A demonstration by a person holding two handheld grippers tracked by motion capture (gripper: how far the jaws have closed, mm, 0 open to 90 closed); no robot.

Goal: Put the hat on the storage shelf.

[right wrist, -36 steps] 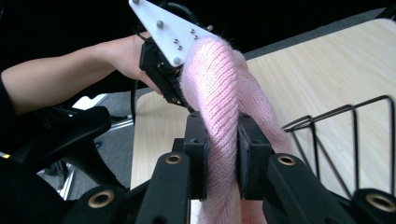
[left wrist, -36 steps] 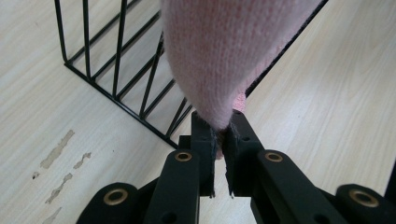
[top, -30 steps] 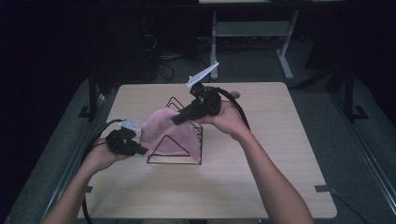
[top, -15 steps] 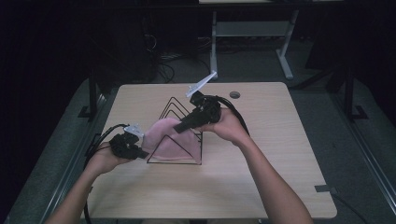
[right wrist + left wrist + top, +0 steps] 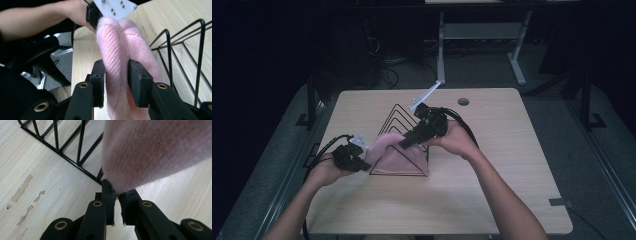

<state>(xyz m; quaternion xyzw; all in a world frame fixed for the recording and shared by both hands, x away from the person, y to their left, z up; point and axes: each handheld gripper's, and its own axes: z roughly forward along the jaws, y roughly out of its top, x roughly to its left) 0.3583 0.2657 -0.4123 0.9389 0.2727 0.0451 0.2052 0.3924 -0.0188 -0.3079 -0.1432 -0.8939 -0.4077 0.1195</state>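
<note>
Overhead, one pink knitted cloth [image 5: 387, 145] was seen draped across the near end of one black wire rack [image 5: 404, 131] on the wooden table [image 5: 507, 170], stretched between two grippers. The left gripper [image 5: 362, 159] was held low at the cloth's left end, and the right gripper [image 5: 408, 142] was angled down onto its upper part, probably so that the cloth could be spread over the rack's triangular loops.

In the left gripper view, the left gripper [image 5: 116, 195] was found closed on the cloth's [image 5: 155, 152] lower edge, the knit pinched between nearly touching jaws. The rack's [image 5: 65, 157] base bar was seen just beyond, on the table [image 5: 45, 190].

In the right gripper view, a thick fold of the cloth [image 5: 125, 50] was seen between the jaws of the right gripper [image 5: 116, 75], which had just been opening; the pads were still seen against the knit, so a loosening hold was judged likely. Beyond it, the left gripper's grey plate [image 5: 115, 7] was seen at the cloth's far end, and the rack [image 5: 185, 50] stood at the right.
</note>
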